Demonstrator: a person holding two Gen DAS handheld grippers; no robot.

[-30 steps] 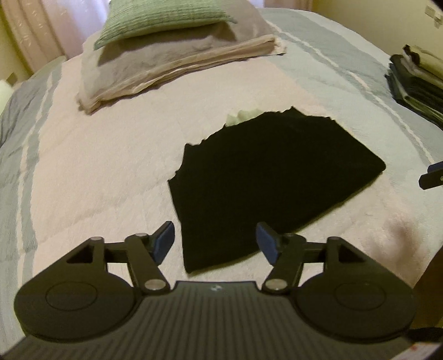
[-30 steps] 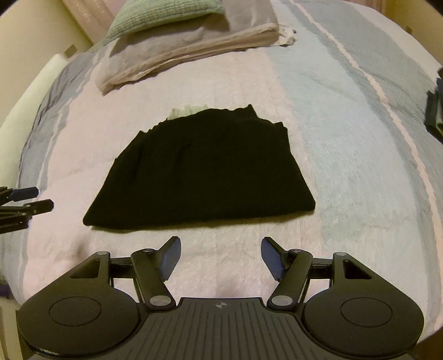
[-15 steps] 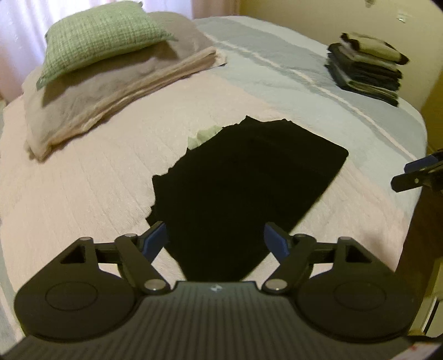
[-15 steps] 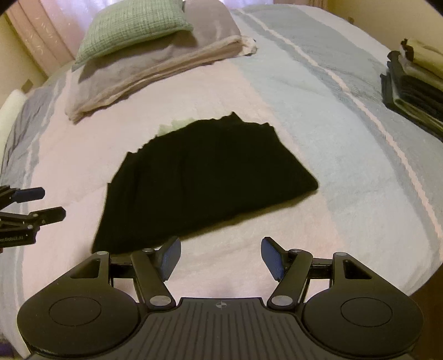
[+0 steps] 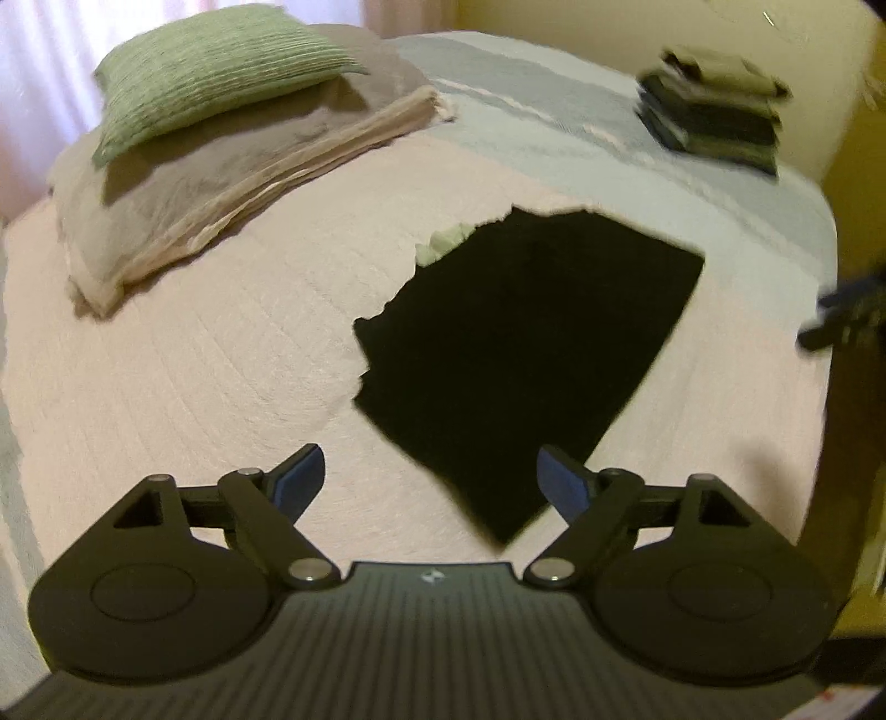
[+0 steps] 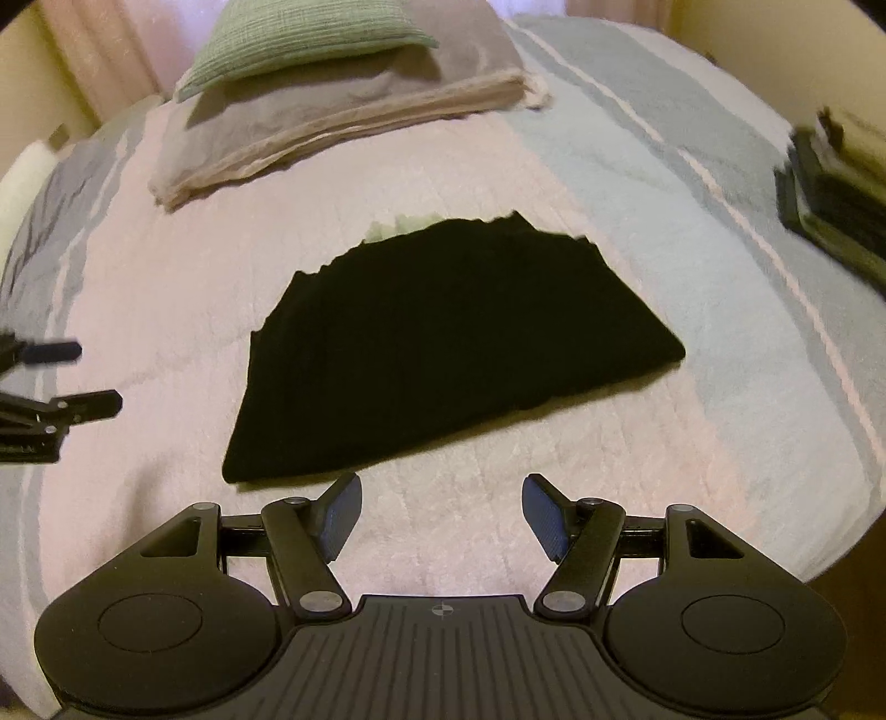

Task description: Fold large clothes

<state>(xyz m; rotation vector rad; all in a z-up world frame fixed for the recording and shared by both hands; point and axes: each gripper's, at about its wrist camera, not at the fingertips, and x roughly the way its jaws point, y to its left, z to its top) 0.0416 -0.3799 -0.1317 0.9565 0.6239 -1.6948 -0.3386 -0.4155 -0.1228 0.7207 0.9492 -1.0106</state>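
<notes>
Shift: both views swung rightward, clothes stack (image 5: pixel 714 105) nearer centre
Black garment (image 6: pixel 443 343): folded flat on bed (image 6: pixel 692 221)
Left gripper (image 5: pixel 429 479), right gripper (image 6: pixel 441 512): jaws wide, empty
Left: further fold or stacking, likely

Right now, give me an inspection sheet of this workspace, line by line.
Surface: bed with a pink and grey-blue striped cover.
Job's things: black garment folded flat mid-bed; something pale green peeks out at its far edge.
Clutter: green pillow on folded blankets; stack of folded clothes at the far corner.
Grippers: left gripper open, empty; right gripper open, empty.
Cables: nothing seen.
Surroundings: curtains, yellowish wall.
</notes>
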